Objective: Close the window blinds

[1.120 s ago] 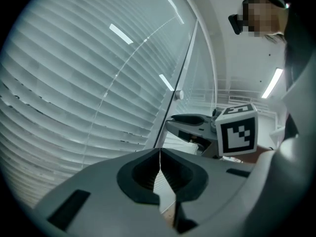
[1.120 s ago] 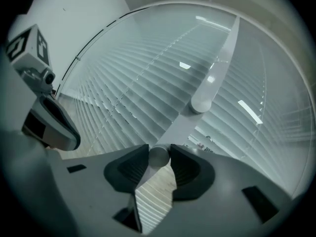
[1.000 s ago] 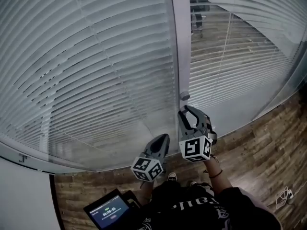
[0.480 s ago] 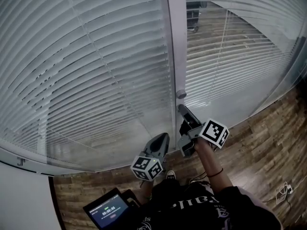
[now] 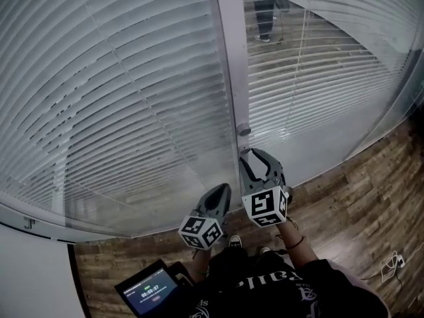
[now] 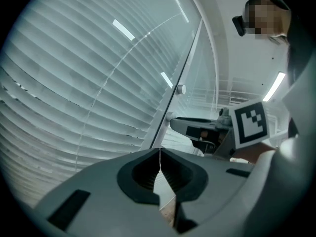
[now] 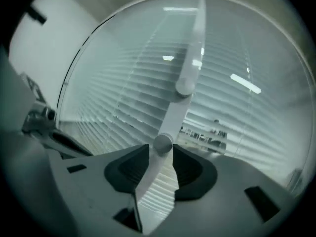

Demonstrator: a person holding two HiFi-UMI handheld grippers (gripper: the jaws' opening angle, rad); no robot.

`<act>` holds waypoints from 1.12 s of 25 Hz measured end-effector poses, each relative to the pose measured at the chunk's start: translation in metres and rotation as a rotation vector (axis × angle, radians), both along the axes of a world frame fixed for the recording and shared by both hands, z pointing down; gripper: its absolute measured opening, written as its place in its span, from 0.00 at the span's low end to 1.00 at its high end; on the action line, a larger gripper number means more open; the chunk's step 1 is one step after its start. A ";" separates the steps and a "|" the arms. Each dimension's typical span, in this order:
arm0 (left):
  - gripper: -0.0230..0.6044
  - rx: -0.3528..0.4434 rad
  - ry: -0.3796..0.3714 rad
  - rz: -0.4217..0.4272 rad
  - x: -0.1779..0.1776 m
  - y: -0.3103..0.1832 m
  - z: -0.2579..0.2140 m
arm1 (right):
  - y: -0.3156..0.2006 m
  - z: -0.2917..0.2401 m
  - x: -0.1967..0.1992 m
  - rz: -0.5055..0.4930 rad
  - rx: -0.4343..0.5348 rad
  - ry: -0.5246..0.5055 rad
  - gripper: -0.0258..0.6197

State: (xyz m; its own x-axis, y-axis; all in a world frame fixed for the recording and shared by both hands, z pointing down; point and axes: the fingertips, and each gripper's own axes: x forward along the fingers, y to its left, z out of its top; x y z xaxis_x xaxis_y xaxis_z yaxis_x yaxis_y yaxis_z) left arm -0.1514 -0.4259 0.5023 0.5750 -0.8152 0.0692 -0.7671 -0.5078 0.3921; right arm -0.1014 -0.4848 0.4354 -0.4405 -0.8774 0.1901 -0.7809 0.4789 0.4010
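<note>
White slatted blinds (image 5: 119, 98) hang behind glass on both sides of a grey upright post (image 5: 228, 58). The right-hand blinds (image 5: 311, 65) stand partly open, with floor showing through. Two round knobs sit on the post. The upper knob (image 5: 244, 129) (image 7: 183, 86) is free. My right gripper (image 5: 246, 154) (image 7: 161, 148) is shut on the lower knob (image 7: 163, 143), which sits between its tips. My left gripper (image 5: 222, 192) (image 6: 159, 154) hangs lower left of it, shut and empty, a little short of the glass.
A tablet with a timer (image 5: 149, 289) lies on the wood floor (image 5: 358, 197) by my feet. A cable (image 5: 392, 270) lies at the right. A person (image 5: 265, 5) stands beyond the glass.
My right gripper rolled clockwise at the knob half a second ago and has rolled back, marker cube facing me again. The left gripper stayed put.
</note>
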 end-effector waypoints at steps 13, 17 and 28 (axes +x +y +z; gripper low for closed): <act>0.05 -0.010 0.001 -0.013 0.002 -0.001 0.001 | -0.017 -0.011 0.001 -0.035 -0.172 -0.464 0.25; 0.05 -0.010 -0.002 -0.011 0.003 0.000 0.001 | -0.022 -0.006 0.012 -0.063 -0.500 -1.081 0.25; 0.05 -0.016 -0.009 0.008 0.010 0.001 0.001 | -0.017 -0.016 0.016 -0.127 -0.457 -1.089 0.25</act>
